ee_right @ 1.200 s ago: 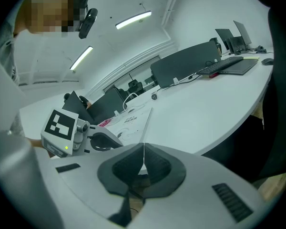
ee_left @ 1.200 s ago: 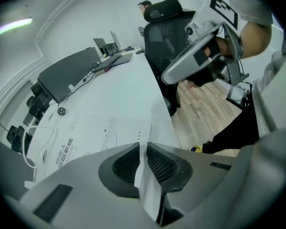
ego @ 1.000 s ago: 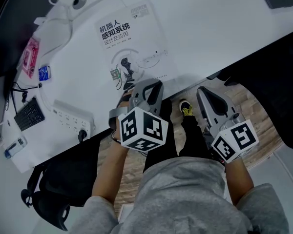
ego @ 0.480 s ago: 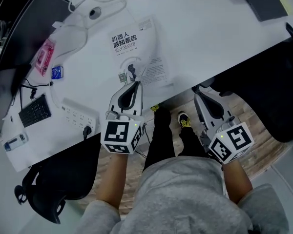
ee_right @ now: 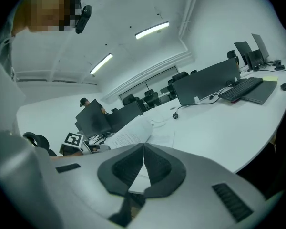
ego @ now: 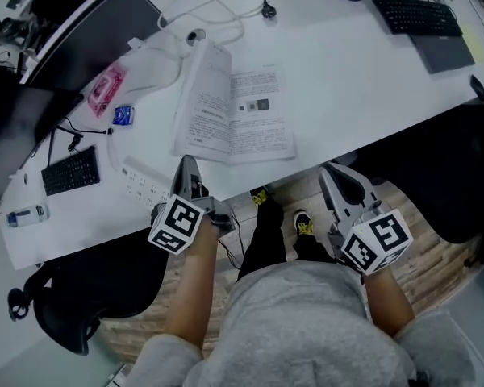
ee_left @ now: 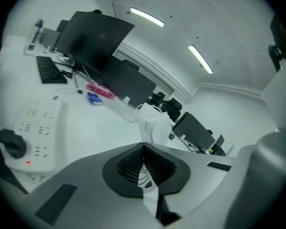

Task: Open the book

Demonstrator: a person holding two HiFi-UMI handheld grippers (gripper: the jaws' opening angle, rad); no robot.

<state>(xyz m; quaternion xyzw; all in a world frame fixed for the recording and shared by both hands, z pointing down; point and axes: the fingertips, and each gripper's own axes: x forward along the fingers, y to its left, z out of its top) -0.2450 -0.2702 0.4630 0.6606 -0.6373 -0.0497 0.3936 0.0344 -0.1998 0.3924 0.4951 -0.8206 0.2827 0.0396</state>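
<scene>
The book (ego: 235,115) lies open on the white bench (ego: 347,79), upper centre of the head view, its right-hand page flat and its left-hand leaf arched up off the spine rather than lying down. The opening looks all but done. To finish it well, the arched leaf wants smoothing flat from the spine outward with a light touch, so that it does not spring back over; a hard push near the bench edge could slide the whole book. The left gripper (ego: 187,168) sits at the lower left of the book, apart from it and just beside a power strip (ego: 137,185). Its fingers (ee_left: 128,168) are clenched together with nothing between them, and the book shows beyond their tips. The right gripper (ego: 335,176) hangs below the bench edge at the lower right, clear of the book, its fingers (ee_right: 157,168) likewise pressed together and empty.
</scene>
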